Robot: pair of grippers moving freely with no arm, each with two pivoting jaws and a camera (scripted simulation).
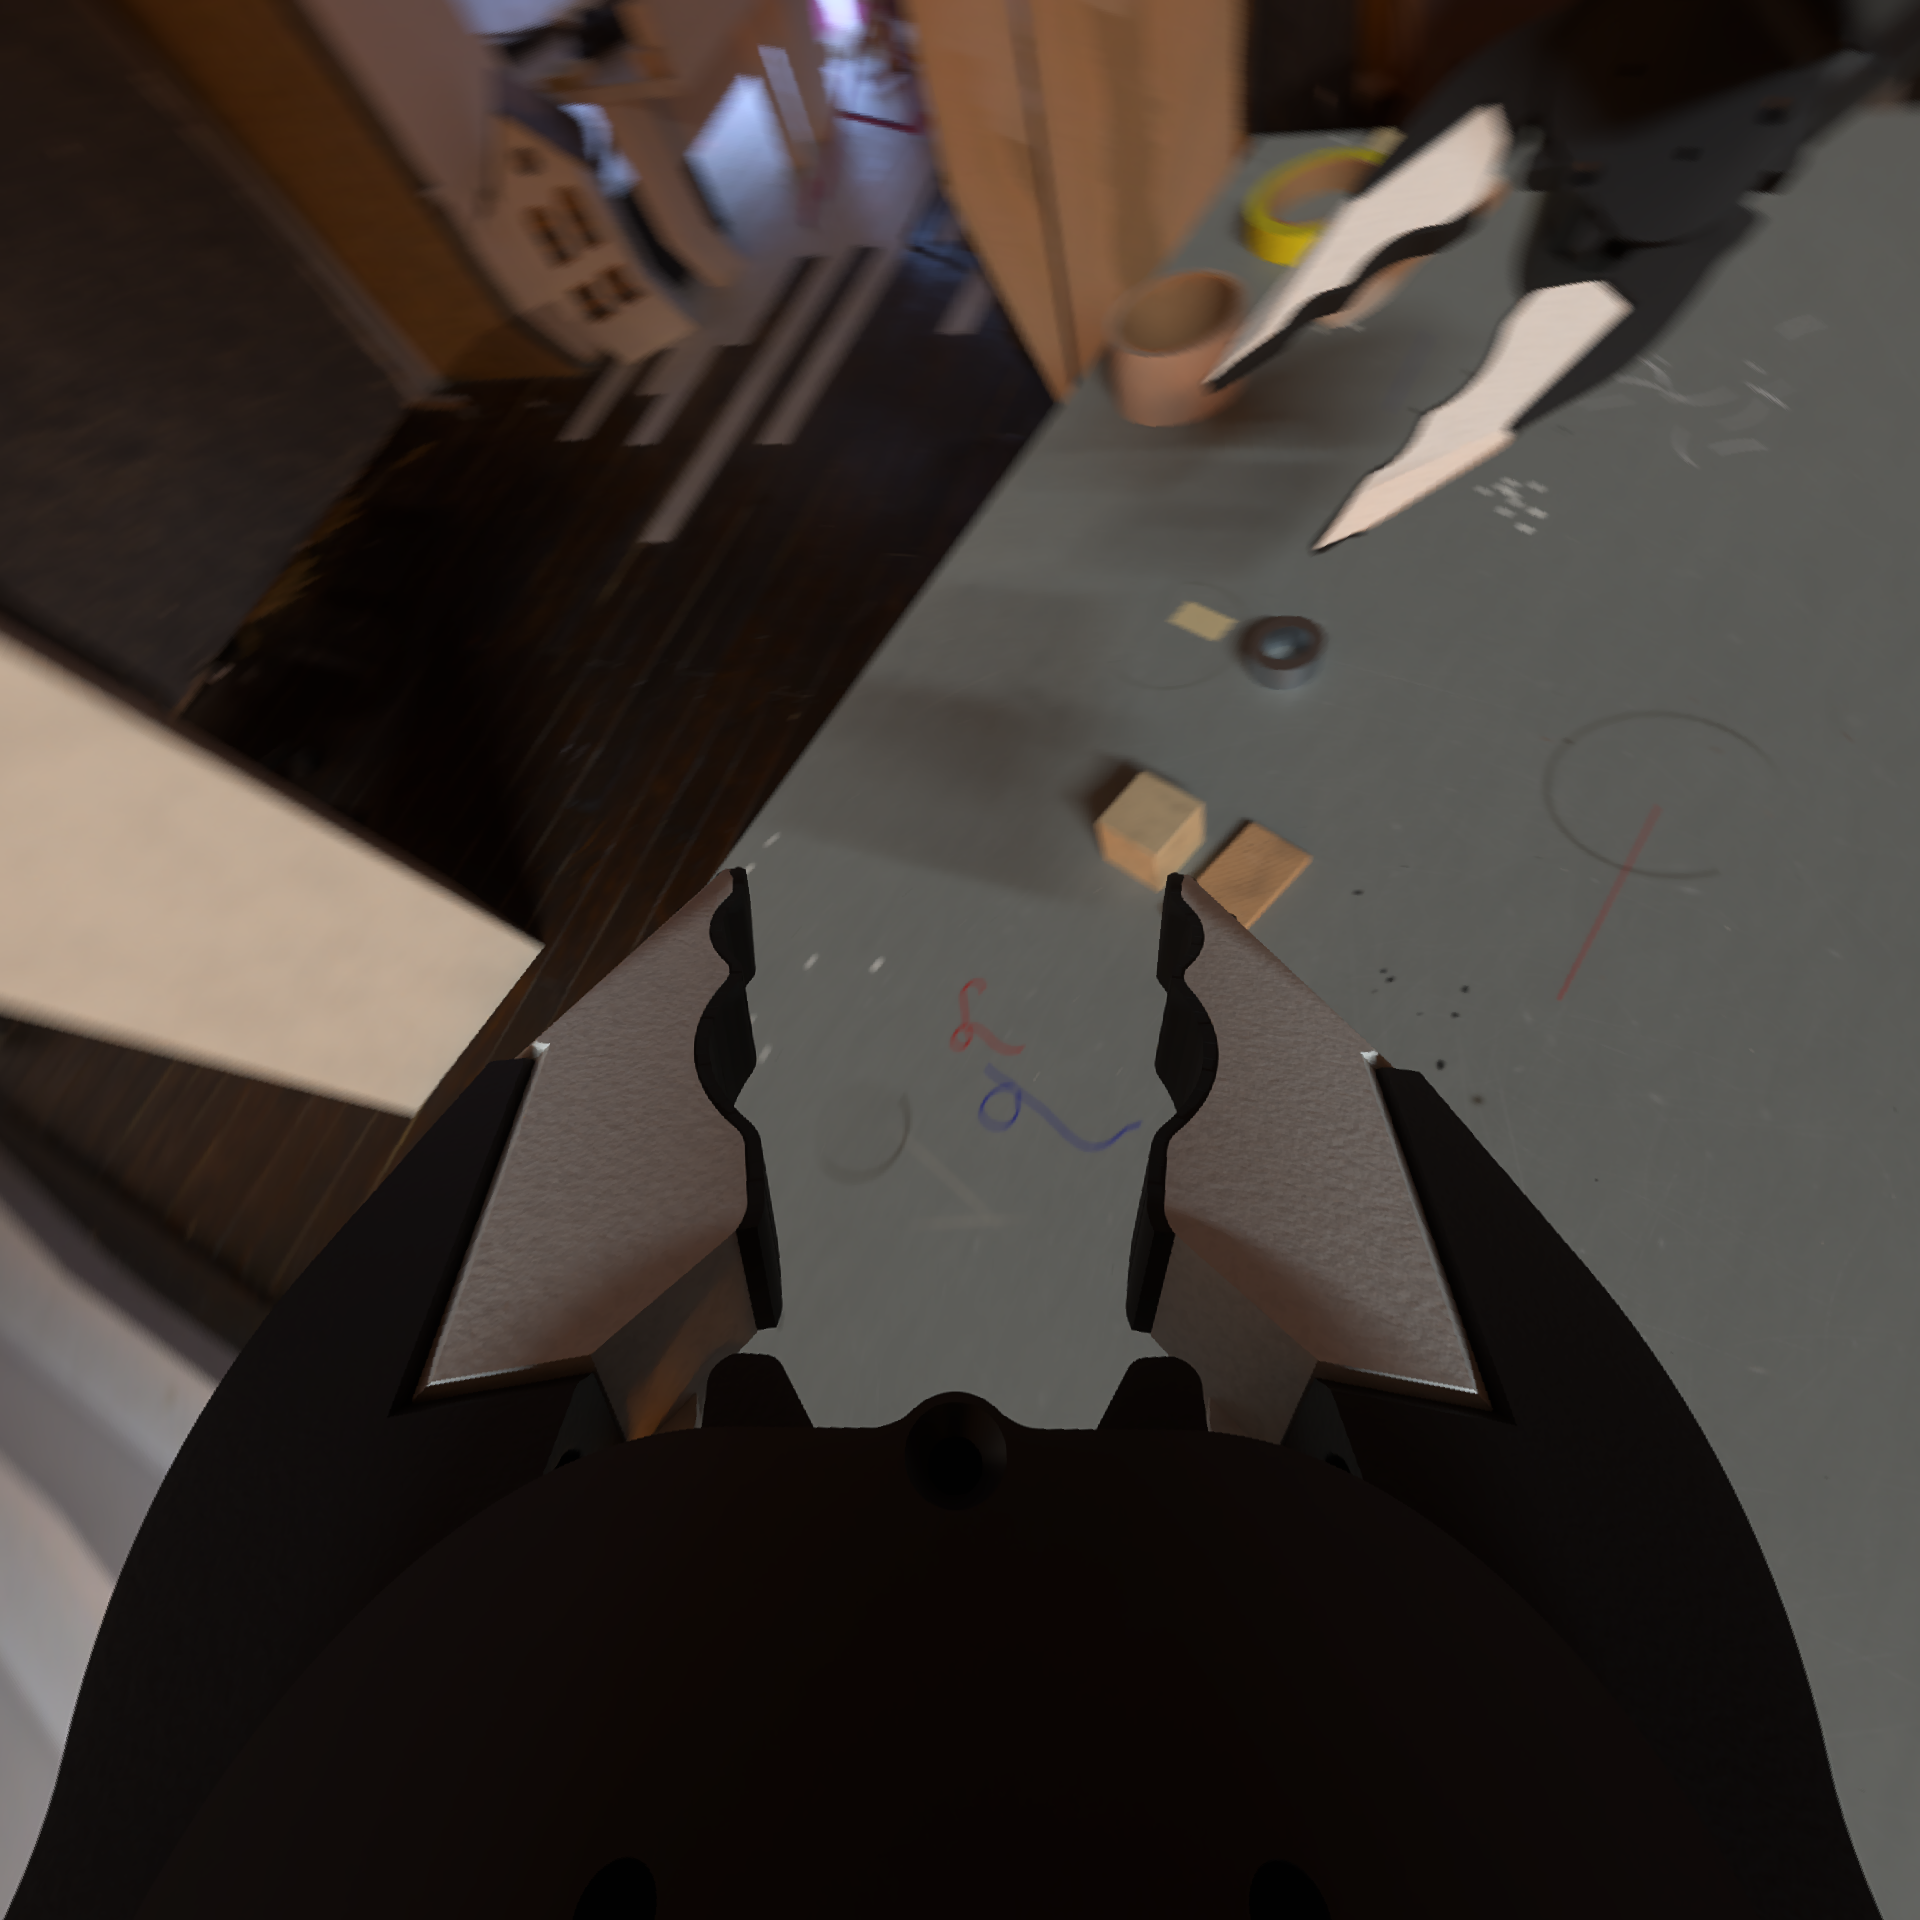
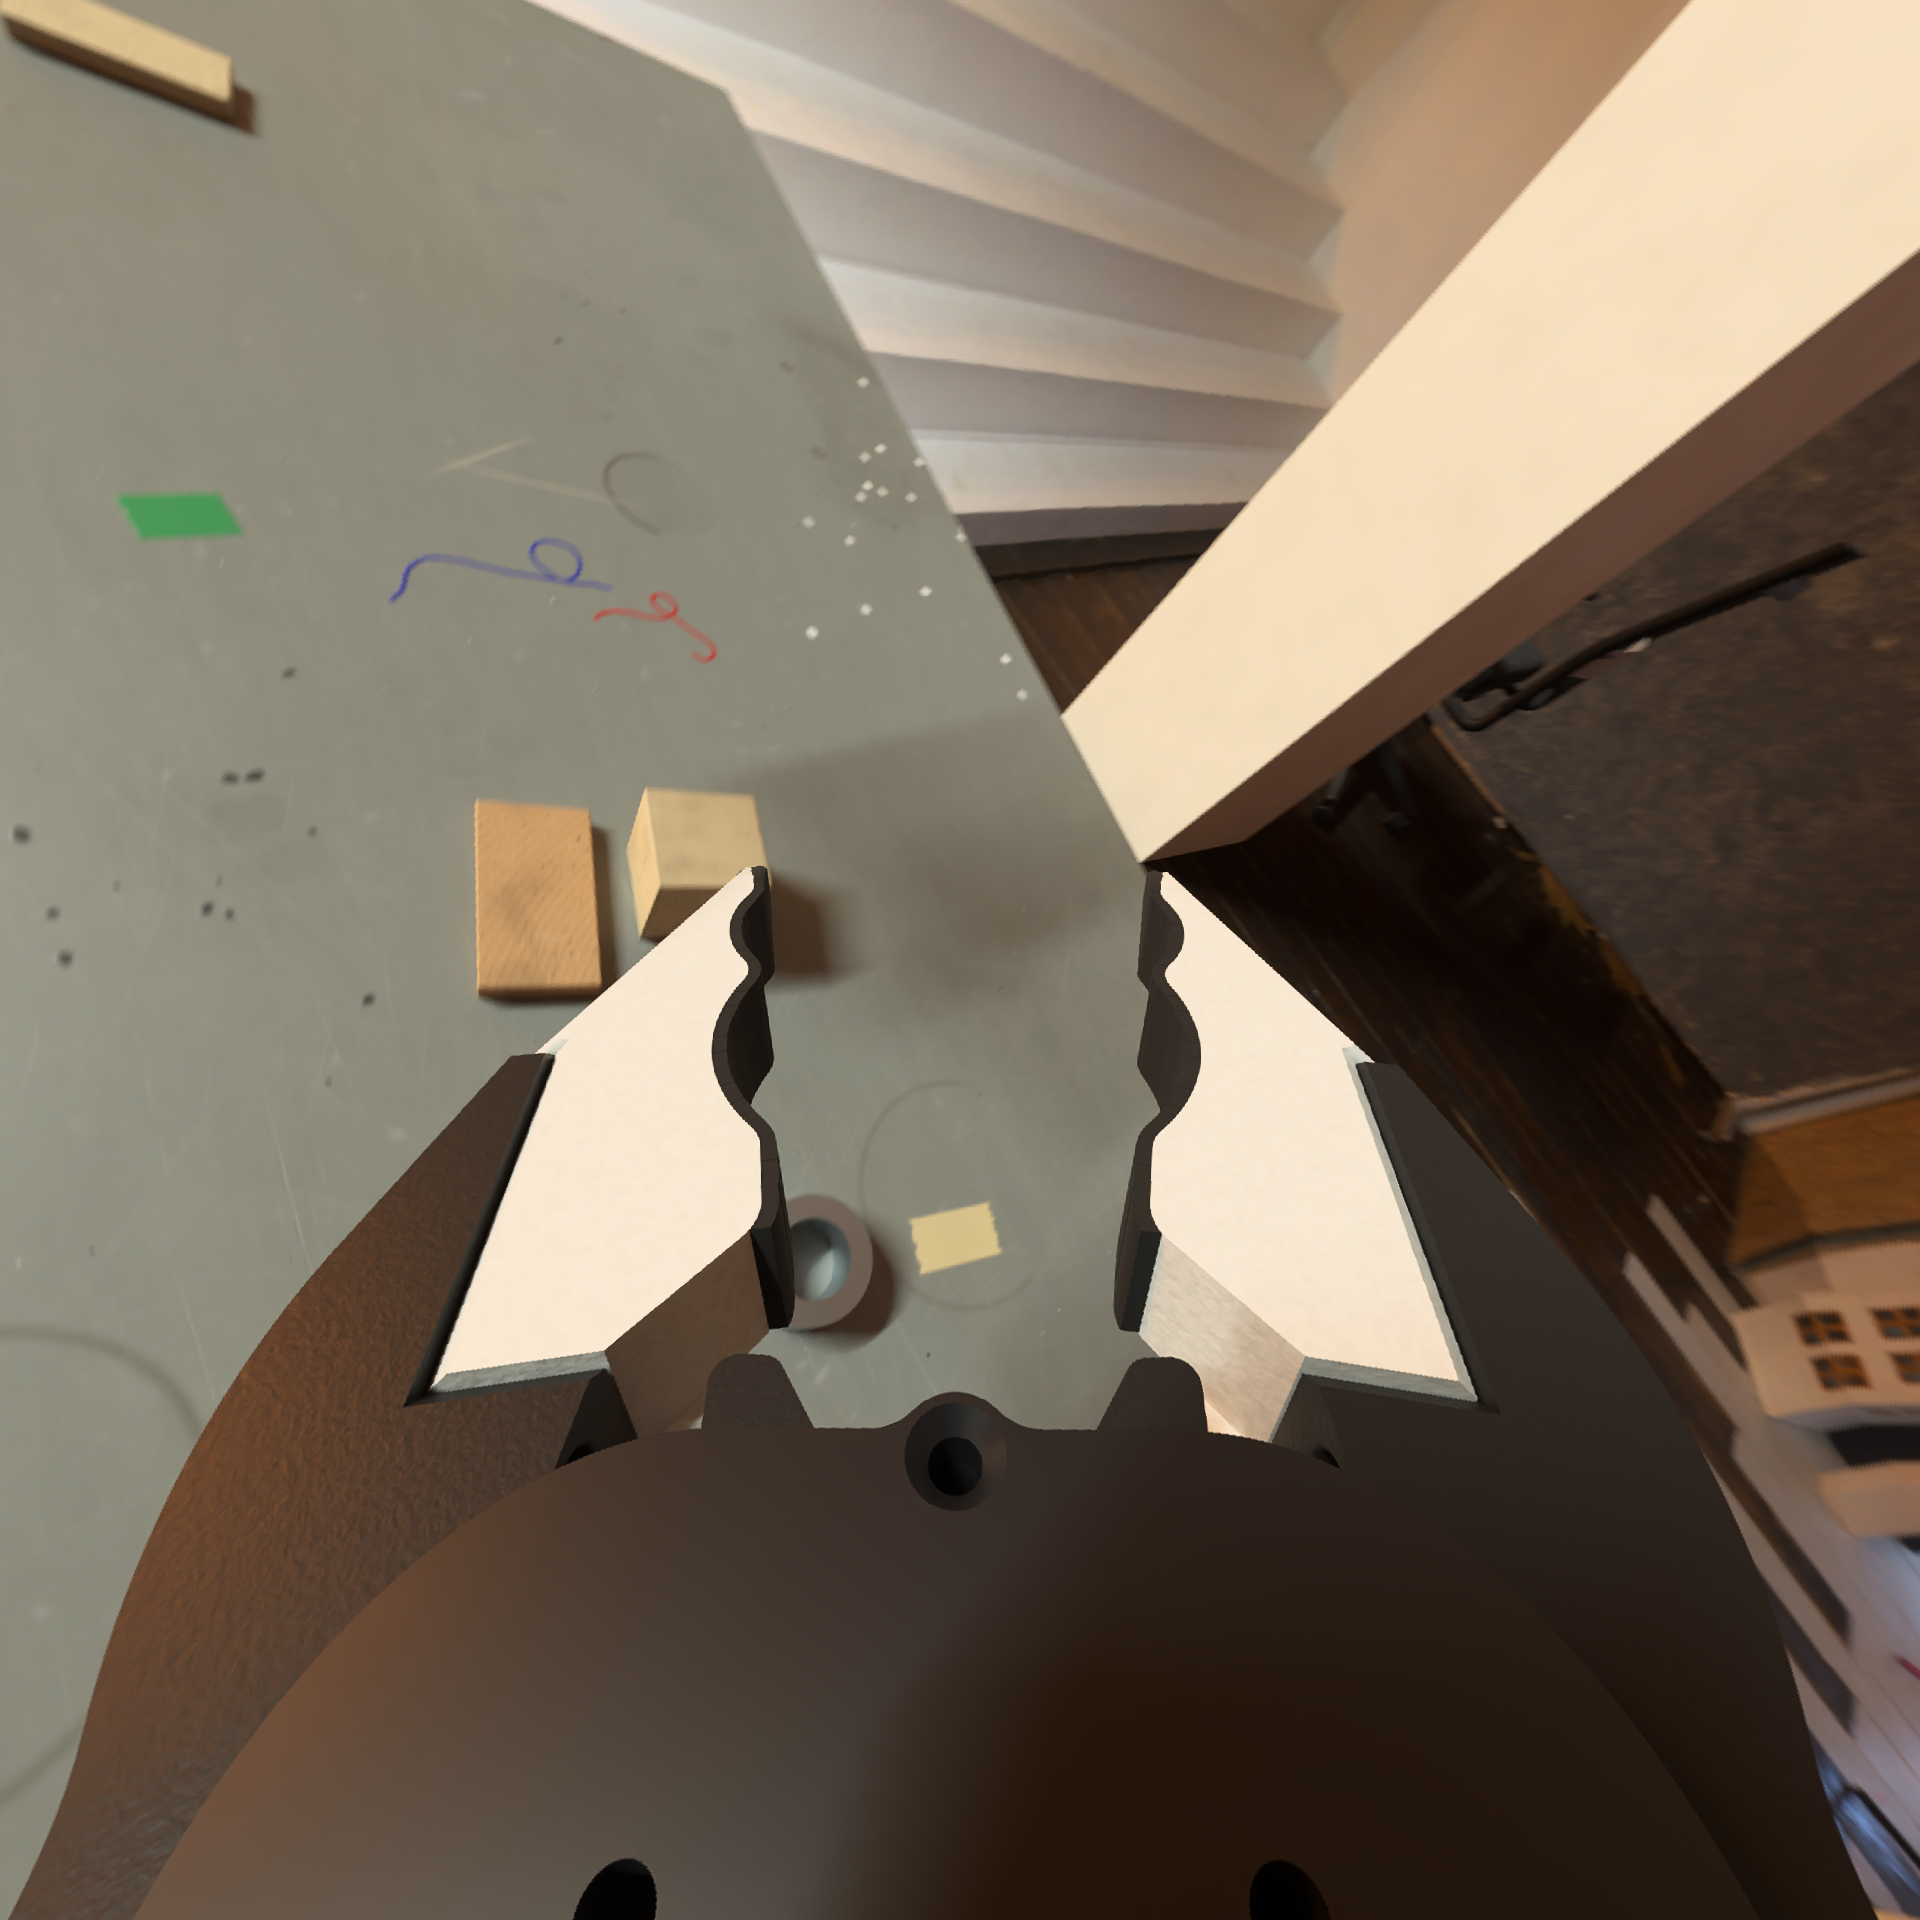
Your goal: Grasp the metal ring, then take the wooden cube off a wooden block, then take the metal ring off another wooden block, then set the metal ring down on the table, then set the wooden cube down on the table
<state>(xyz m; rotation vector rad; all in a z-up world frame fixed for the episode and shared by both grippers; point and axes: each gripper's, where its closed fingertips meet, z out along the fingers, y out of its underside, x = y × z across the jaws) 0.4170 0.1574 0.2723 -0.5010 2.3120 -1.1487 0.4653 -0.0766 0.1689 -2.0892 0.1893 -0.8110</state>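
Nearby, tape rolls (image 1: 1294,203) behind right tongs (image 1: 1262,457).

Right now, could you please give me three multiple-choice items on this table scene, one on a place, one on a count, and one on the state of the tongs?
1. Where does the wooden cube sit?
A. On the table beside the flat wooden block
B. On top of the metal ring
C. Between the right tongs

2. How many tape rolls lie at the far end of the table in the left wrist view?
A. None
B. Two
C. Five

3. What state are the right tongs in?
A. Shut on the ring
B. Shut on the cube
C. Open, holding nothing

Answers:
1 A, since the cube rests on the table next to the block.
2 B, a yellow roll and a tan roll.
3 C, the metal ring lies on the table beside a small pale block, and the tongs gape.
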